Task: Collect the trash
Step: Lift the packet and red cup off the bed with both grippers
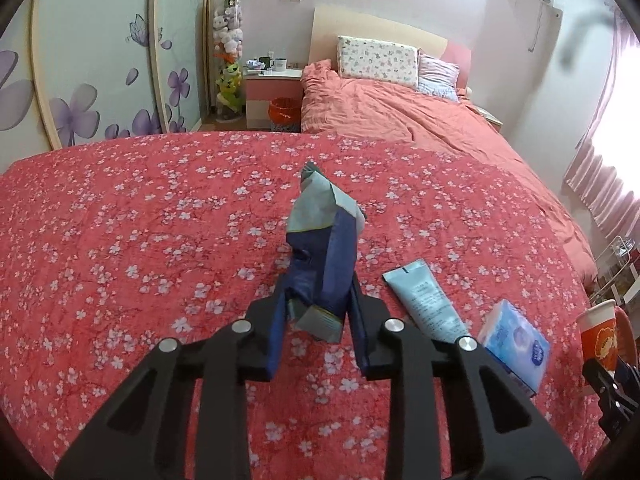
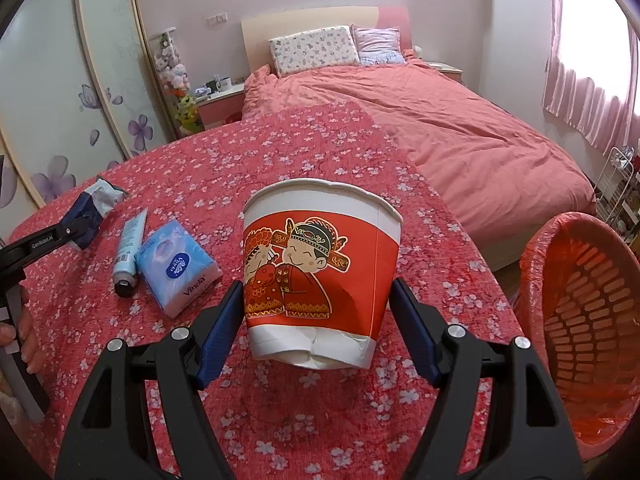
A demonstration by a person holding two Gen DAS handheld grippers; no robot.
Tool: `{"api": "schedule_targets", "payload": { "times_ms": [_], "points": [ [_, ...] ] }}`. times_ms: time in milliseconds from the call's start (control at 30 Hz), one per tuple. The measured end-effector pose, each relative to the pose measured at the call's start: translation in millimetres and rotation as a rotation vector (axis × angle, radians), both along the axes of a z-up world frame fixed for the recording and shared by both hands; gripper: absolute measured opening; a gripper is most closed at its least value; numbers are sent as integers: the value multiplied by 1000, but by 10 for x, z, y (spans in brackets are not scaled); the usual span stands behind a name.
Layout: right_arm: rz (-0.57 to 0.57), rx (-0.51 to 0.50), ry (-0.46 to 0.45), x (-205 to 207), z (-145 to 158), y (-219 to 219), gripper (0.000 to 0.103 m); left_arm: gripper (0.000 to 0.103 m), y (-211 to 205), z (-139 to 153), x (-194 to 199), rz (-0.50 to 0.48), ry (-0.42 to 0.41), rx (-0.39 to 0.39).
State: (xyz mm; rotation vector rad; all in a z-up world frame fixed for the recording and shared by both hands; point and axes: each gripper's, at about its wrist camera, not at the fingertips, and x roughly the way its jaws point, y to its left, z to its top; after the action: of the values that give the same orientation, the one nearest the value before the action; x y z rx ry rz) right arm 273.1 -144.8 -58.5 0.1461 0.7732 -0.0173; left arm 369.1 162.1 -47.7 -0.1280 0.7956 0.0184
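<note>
In the left wrist view we see our left claw [image 1: 318, 312] at lower centre, pinching a crumpled blue-and-grey wrapper [image 1: 320, 248] between its pads; the wrapper sticks up and away from the claw toward mid-frame, above the red floral surface [image 1: 140, 240]. Just right of it lie a pale blue tube [image 1: 424, 300] and a blue tissue pack [image 1: 516, 340], side by side on the surface.

In the right wrist view our right claw [image 2: 318, 320] sits at lower centre with its blue pads pressed against both sides of a red-and-white paper cup [image 2: 320, 272] printed with cartoon figures. The cup is upright, slightly tilted, its dented base just above the cloth. At the right edge of that frame stands an orange waste basket [image 2: 580, 320] lined with an orange bag, near the cup. The left claw shows at middle left, with the wrapper in it.
</note>
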Motion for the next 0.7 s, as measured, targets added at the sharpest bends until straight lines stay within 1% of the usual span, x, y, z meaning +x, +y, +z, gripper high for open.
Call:
{"api": "schedule_targets", "payload": {
  "times_ms": [267,533,700],
  "points": [
    [-14,0,-51,-191,176,-87,73,28,-178,194,-271,-33,-29,-7],
    [-50,8,-125,-422,392,-264,73,28,-572,440,-612,-110,-79,-11],
    [-77,-9,-179,-602,525,-401,73,28,-838,588,-752,-163,-104,-27]
  ]
}}
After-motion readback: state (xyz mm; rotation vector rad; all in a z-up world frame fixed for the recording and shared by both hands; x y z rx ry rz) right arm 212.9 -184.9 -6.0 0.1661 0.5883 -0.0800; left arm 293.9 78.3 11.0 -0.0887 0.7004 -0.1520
